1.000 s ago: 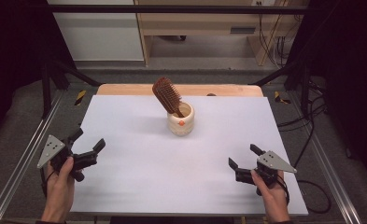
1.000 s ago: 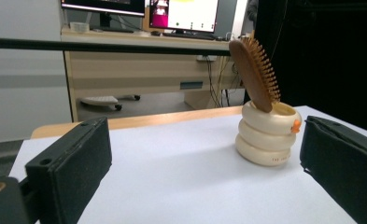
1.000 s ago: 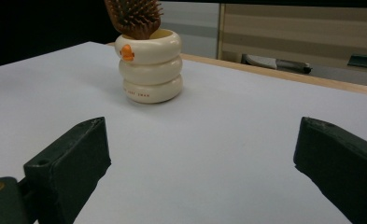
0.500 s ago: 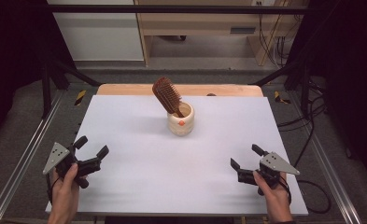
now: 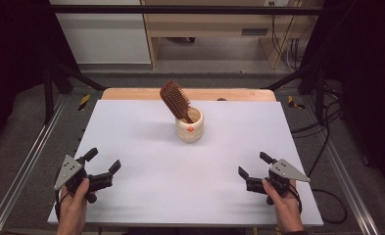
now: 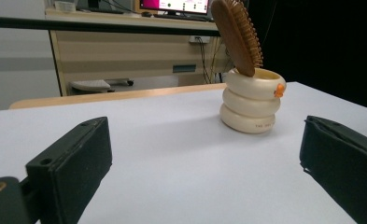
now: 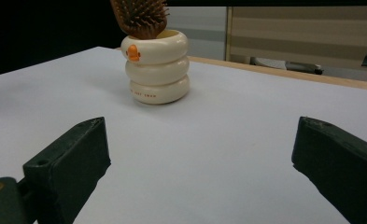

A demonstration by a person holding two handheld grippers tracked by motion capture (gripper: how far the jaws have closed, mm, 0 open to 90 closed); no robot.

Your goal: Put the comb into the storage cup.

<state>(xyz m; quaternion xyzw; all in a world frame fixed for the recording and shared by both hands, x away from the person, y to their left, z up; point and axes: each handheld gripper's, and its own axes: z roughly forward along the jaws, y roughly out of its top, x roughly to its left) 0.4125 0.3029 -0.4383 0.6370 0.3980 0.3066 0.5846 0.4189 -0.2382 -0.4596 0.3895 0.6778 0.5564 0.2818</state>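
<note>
A cream ringed cup (image 5: 190, 126) with an orange mark stands at the back middle of the white table. A brown hairbrush (image 5: 174, 100) sits handle-down in it and leans left. My left gripper (image 5: 103, 160) is open and empty near the front left corner, far from the cup. At the front right, my right gripper (image 5: 253, 164) is also open and empty. In the left gripper view the cup (image 6: 252, 107) and brush (image 6: 237, 35) lie ahead between the spread jaws of the left gripper (image 6: 204, 172). The right gripper view has the cup (image 7: 157, 72) ahead left of my right gripper (image 7: 200, 172).
The white table top (image 5: 190, 196) has a wooden strip (image 5: 131, 93) along its back edge. Metal rails (image 5: 23, 166) run along both sides. Cables (image 5: 327, 147) lie on the floor to the right. A desk (image 6: 125, 51) stands beyond the table.
My left gripper has drawn back toward the front edge and slightly right. The right gripper has shifted only a little toward the front. Cup and brush have not moved.
</note>
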